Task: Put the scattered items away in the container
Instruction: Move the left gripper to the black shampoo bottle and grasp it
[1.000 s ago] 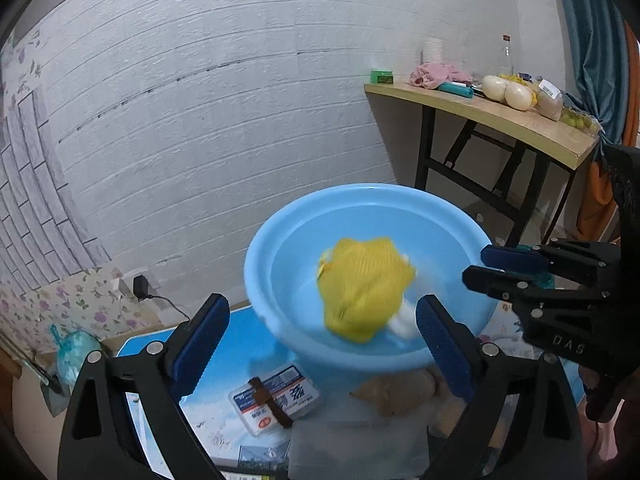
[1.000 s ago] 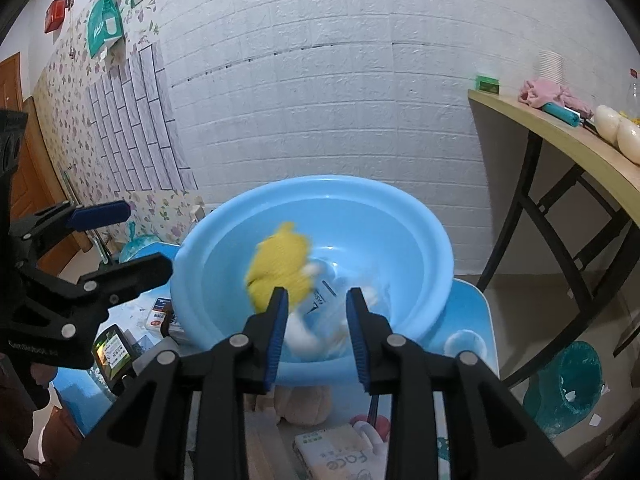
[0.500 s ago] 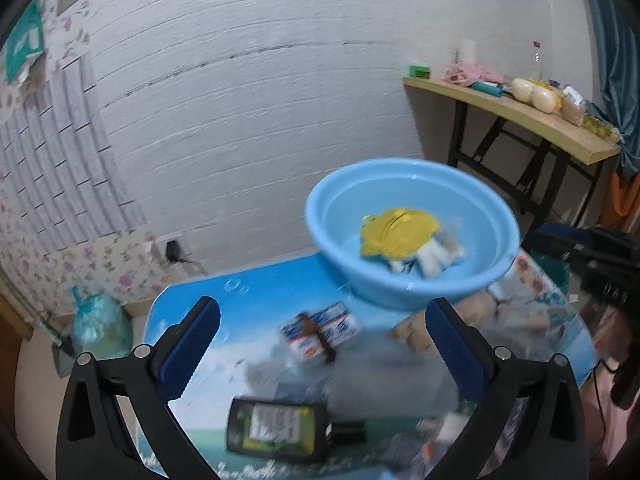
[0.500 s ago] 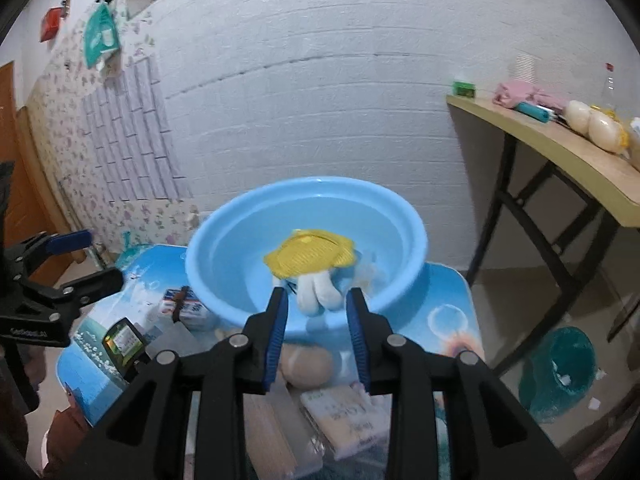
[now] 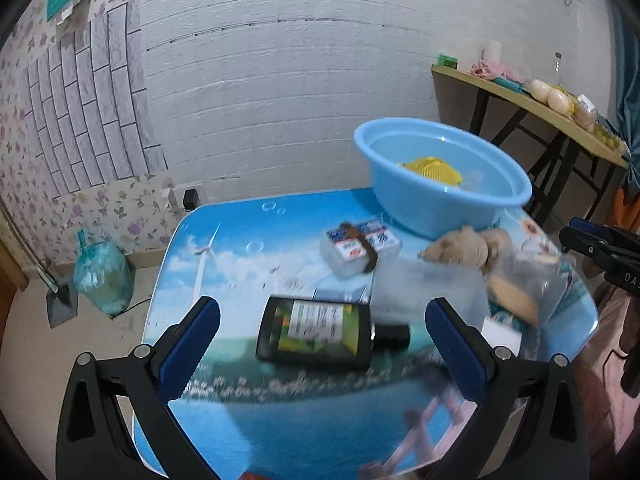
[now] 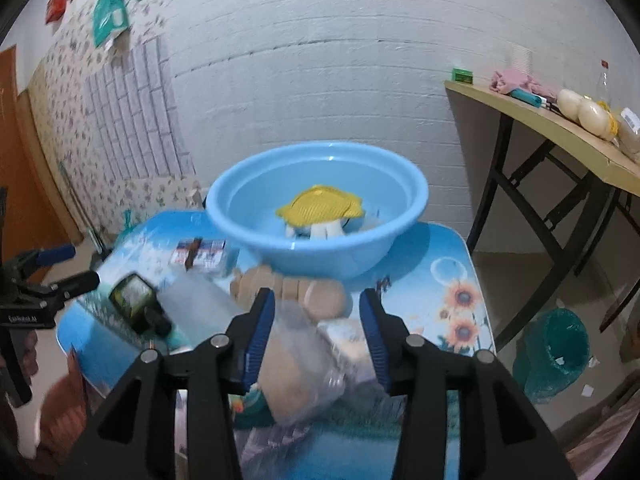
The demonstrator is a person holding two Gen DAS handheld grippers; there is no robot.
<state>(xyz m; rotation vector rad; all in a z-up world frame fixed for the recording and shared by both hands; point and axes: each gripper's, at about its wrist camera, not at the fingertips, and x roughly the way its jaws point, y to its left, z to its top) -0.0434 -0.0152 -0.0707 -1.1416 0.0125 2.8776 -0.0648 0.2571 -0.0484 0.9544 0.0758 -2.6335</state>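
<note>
A light blue basin (image 5: 404, 200) (image 6: 248, 196) stands at the far right of the picture-topped table and holds a yellow mesh item (image 5: 430, 168) (image 6: 320, 210) over white pieces. My left gripper (image 5: 322, 307) is wide open above a dark bottle (image 5: 316, 334) (image 6: 134, 300) lying on its side, with nothing held. A banded white pack (image 5: 360, 246), a beige knobbly lump (image 5: 468, 244) (image 6: 288, 288) and a clear box (image 5: 424, 288) lie near the basin. The jaws of my right gripper (image 6: 318, 300) are opening over a clear bag with a bun (image 6: 304, 360) (image 5: 520, 288); the pads do not press it.
A wooden side table (image 6: 560, 128) with bottles and food stands right of the blue table. A green bin (image 6: 552, 352) sits on the floor beneath it. A tied green bag (image 5: 102, 280) rests on the floor by the left wall. A tissue pack (image 6: 344, 332) lies beside the bag.
Both grippers drew back from the basin. The left one swung left and lower, bringing the bottle into view. The right jaws widened. The yellow mesh item came to rest in the basin.
</note>
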